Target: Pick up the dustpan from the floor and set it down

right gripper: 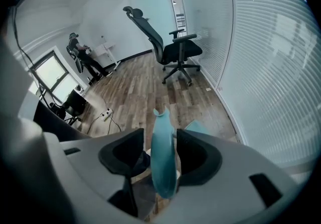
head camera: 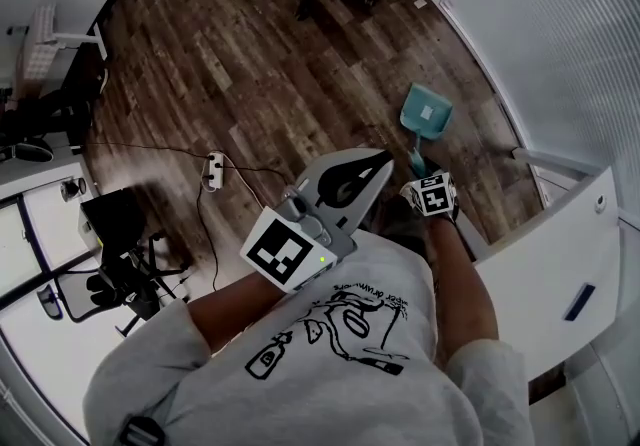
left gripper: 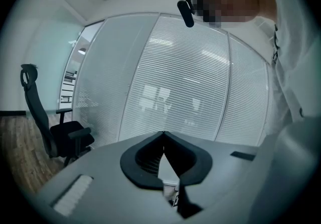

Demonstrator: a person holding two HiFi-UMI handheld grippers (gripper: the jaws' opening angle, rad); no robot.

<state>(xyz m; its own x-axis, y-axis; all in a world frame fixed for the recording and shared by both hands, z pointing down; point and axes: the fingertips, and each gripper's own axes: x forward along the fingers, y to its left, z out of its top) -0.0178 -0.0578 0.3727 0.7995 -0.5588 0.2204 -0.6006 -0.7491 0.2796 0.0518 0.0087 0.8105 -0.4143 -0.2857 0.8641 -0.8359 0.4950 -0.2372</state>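
Currently right gripper (right gripper: 159,136) straddling dustpan handle (right gripper: 163,168), jaws wide | dustpan (head camera: 427,114) lying on floor (head camera: 250,64), lift seemingly pending | left gripper (left gripper: 163,135) closed, empty

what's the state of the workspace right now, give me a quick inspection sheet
surface: dark wood plank floor
job's things: teal plastic dustpan lying on the floor by the wall, its handle up between the right tongs
clutter: black office chair; black gear on stands at the left
grippers: right tongs open, astride the handle, a gap showing on one side; left tongs shut, empty, off the floor
cables: white power strip with a thin black cable across the floor
surroundings: curved ribbed glass wall; white panel at the right; a second person far off
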